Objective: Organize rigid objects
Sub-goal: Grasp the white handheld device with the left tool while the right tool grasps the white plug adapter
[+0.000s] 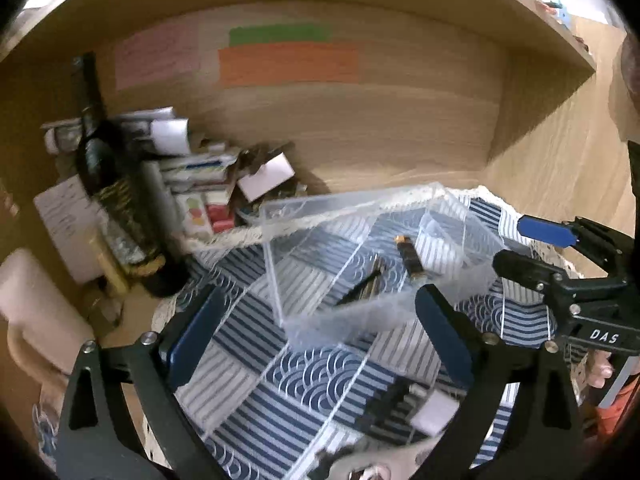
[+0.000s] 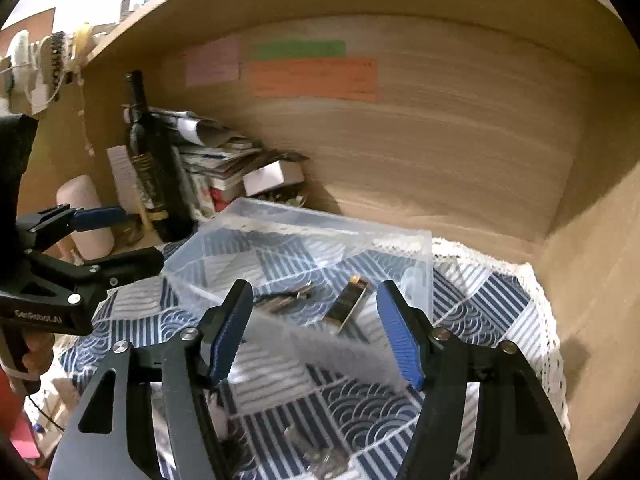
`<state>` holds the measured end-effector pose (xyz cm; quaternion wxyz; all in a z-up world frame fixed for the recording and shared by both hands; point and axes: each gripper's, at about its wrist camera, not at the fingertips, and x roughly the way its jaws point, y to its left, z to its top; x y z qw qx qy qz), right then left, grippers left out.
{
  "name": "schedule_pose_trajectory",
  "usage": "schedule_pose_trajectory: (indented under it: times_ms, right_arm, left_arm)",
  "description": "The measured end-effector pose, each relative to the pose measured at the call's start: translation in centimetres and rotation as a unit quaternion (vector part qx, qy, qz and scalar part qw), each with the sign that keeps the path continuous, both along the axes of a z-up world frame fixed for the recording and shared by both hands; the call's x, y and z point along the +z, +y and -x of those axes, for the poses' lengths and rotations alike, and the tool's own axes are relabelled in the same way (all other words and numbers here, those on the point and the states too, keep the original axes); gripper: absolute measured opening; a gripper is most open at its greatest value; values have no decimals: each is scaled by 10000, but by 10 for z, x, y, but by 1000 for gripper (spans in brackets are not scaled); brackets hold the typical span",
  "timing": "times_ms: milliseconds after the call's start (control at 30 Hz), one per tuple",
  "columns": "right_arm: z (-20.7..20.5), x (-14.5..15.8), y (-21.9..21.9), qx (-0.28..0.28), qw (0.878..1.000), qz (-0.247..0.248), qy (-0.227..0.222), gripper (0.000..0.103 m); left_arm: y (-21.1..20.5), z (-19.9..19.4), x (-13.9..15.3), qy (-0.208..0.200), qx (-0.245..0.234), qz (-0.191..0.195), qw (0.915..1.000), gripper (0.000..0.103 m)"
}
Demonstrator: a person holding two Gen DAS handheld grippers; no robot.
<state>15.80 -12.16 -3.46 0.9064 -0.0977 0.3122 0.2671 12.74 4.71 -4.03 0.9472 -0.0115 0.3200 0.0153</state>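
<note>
A clear plastic organizer box [image 1: 304,208] [image 2: 304,224] sits on a blue patterned cloth [image 1: 320,372] [image 2: 360,408]. Inside lie a dark gold-tipped lighter [image 1: 409,257] [image 2: 347,304] and a slim dark pen-like item [image 1: 362,284] [image 2: 286,296]. My left gripper [image 1: 320,328] is open just in front of the box's near wall. My right gripper [image 2: 316,332] is open, its fingers either side of the box's near corner. Each gripper shows in the other's view, the right one [image 1: 532,248] and the left one [image 2: 120,236], both open and empty.
A dark wine bottle [image 1: 116,184] [image 2: 156,168] stands at the left beside a pile of papers and small boxes [image 1: 208,176] [image 2: 224,160]. A pale roll [image 2: 84,216] stands further left. Small metal items [image 1: 404,408] [image 2: 320,452] lie on the near cloth. Wooden shelf walls enclose the space.
</note>
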Motion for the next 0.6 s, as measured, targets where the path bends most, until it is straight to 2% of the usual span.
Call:
schedule_pose_trajectory:
  times_ms: [333, 600]
  right_arm:
    - [38, -30, -7, 42, 9993, -75, 377, 61]
    - [53, -57, -5, 179, 9968, -80, 781, 61]
  left_arm:
    - [-13, 43, -49, 473, 42, 59, 9989, 98]
    - [-23, 57, -85, 876, 1, 291, 9957, 98]
